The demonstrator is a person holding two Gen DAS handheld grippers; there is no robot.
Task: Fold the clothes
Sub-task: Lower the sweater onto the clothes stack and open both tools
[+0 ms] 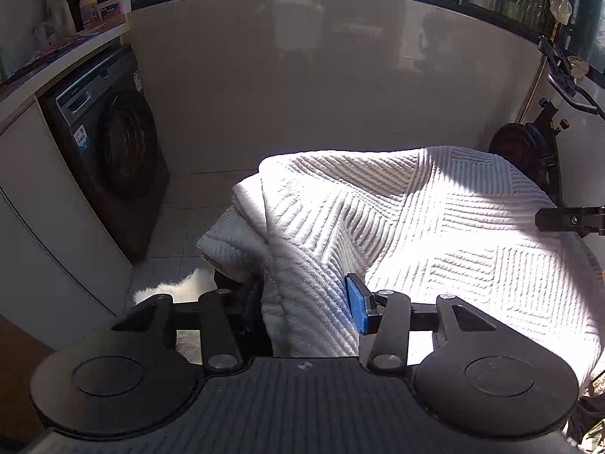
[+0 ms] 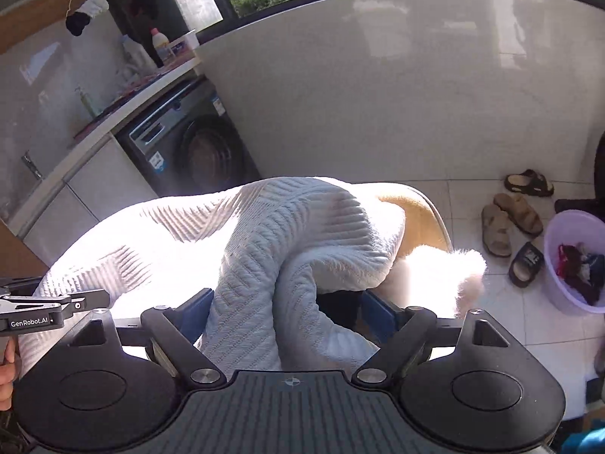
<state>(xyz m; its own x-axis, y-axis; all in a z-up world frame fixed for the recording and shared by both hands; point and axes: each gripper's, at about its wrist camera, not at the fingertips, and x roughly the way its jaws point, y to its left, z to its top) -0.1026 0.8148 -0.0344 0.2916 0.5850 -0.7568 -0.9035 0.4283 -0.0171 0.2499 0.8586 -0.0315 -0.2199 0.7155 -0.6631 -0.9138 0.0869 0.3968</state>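
A white ribbed knit garment (image 1: 435, 219) lies draped in sunlight over a tan seat (image 2: 416, 219). In the left wrist view its left edge hangs in a fold between the jaws of my left gripper (image 1: 302, 310). The blue right pad (image 1: 359, 302) stands beside the cloth and the other finger is hidden behind it. In the right wrist view a bunched fold of the garment (image 2: 283, 227) drops between the wide-set jaws of my right gripper (image 2: 287, 314), whose pads do not press on it. Each gripper shows at the edge of the other's view, the right one (image 1: 571, 221) and the left one (image 2: 53, 310).
A dark washing machine (image 2: 196, 151) sits under a counter with bottles (image 2: 159, 45) on the left. Something white and fluffy (image 2: 446, 276) hangs beside the seat. Several slippers (image 2: 506, 223) and a purple basin of clothes (image 2: 574, 261) stand on the tiled floor at right. An exercise bike (image 1: 529, 143) stands behind.
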